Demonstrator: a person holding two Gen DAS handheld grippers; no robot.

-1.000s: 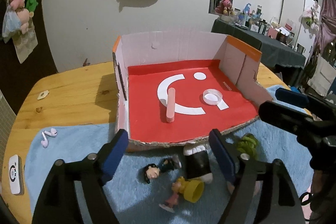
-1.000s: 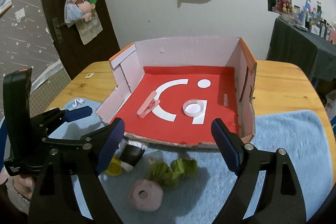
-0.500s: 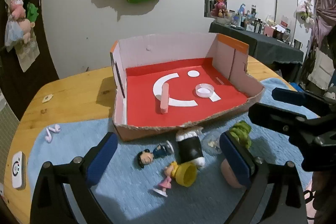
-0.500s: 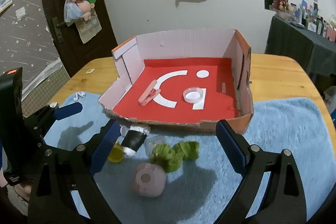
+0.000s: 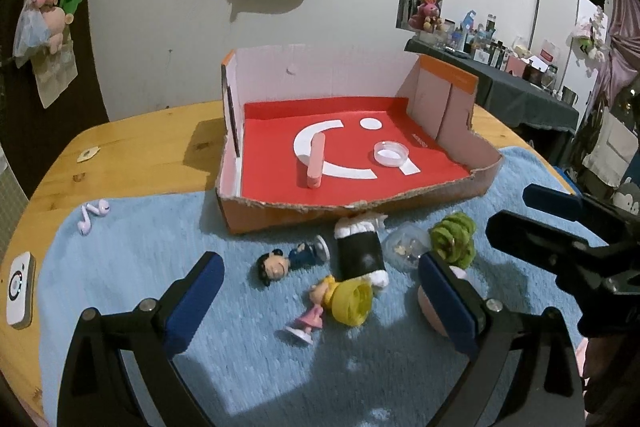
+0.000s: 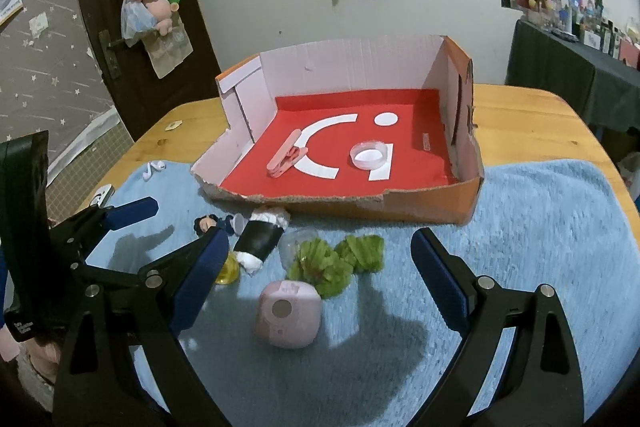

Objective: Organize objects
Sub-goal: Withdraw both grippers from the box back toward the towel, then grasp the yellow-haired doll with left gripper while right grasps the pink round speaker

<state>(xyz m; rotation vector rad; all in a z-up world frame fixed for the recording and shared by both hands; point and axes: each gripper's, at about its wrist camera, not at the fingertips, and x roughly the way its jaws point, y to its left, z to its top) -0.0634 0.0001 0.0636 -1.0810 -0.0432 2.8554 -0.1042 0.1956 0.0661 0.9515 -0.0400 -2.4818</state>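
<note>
A cardboard box (image 5: 248, 215) with a red floor holds a pink clip (image 5: 315, 165) and a clear round lid (image 5: 391, 153). In front of it on the blue towel (image 5: 140, 267) lie a dark-haired figurine (image 5: 288, 261), a blonde figurine (image 5: 320, 307) with a yellow cup (image 5: 354, 301), a black-and-white roll (image 5: 360, 251), a clear capsule (image 5: 404, 247), a green toy (image 5: 454, 239) and a pink device (image 6: 289, 313). My left gripper (image 5: 320, 301) is open above the figurines. My right gripper (image 6: 320, 283) is open above the pink device.
White earbuds (image 5: 93, 214) lie on the towel's left part. A small white device (image 5: 18, 289) sits at the wooden table's (image 5: 140, 151) left edge. The box (image 6: 432, 203) stands behind the toys. A wall with hanging bags is behind the table.
Both grippers have drawn back from the box and risen, so the toys on the towel now lie between and ahead of the fingers. Nothing was picked up.
</note>
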